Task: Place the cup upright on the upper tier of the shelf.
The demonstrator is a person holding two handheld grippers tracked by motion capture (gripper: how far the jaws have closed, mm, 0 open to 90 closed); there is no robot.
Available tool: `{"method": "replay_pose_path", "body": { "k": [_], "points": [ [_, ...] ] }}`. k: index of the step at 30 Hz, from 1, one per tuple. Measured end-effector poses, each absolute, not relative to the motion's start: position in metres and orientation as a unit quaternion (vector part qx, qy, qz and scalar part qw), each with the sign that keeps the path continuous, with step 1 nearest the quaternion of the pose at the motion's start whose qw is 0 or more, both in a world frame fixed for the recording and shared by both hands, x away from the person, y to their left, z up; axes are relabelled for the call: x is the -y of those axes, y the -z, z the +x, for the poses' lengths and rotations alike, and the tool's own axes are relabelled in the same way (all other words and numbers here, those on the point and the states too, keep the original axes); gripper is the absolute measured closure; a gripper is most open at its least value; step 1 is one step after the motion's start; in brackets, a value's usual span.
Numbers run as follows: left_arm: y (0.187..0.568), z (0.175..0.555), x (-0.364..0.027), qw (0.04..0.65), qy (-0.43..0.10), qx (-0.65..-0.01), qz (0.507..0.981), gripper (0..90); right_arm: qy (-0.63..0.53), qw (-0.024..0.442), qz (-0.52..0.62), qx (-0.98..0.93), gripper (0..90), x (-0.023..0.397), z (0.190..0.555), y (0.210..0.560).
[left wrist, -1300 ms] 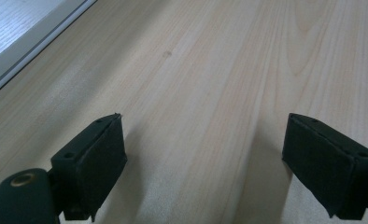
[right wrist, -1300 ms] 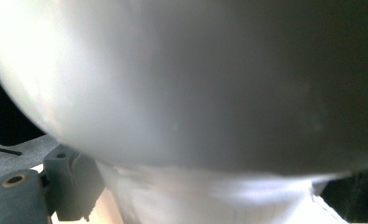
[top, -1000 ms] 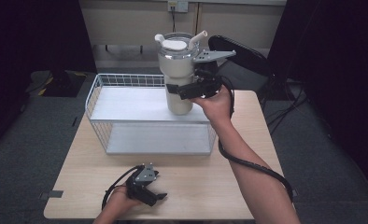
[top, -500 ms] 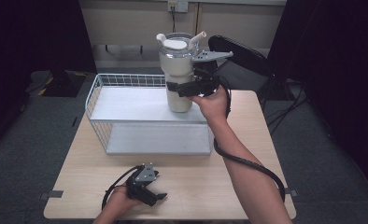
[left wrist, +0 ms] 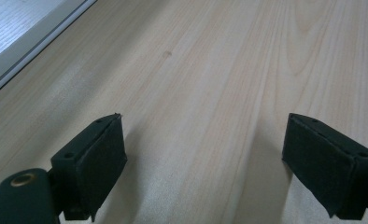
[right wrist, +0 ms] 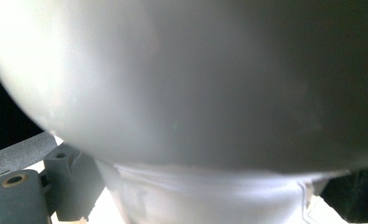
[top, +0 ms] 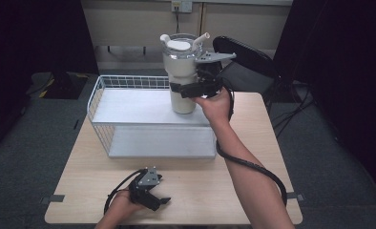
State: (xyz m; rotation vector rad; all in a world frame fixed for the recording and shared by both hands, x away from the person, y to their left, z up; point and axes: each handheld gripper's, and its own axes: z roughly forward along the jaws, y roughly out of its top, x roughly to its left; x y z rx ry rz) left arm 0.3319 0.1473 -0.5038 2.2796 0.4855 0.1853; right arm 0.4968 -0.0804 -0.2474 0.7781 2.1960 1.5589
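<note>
Cream tumbler (top: 182, 71) clamped upright in right gripper (top: 192, 88) above the wire shelf (top: 129, 107); left gripper (top: 152, 199), jaws apart, rests nearer than the shelf.

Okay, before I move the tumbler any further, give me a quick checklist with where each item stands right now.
1. Right gripper shut on tumbler: ok, jaws clamp its lower body.
2. Tumbler upright: ok.
3. Lid seated: ok, as far as the high view shows.
4. Tumbler base touching the rack top shelf or just above it: cannot tell.
5. Shelf bare beside the tumbler: ok.
6. Left gripper out of the way: ok, open, low over the table near its front edge.
</note>
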Motion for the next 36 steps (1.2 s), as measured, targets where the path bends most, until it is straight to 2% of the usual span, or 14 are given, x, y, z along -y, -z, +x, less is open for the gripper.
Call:
{"method": "replay_pose_path", "body": {
  "k": [36],
  "points": [
    [0.504, 0.332, -0.148, 0.391, -0.072, -0.192, 0.897, 12.5, -0.547, 0.174, 0.275, -0.771, 9.2, 0.074, 0.504, 0.261]
  ]
}}
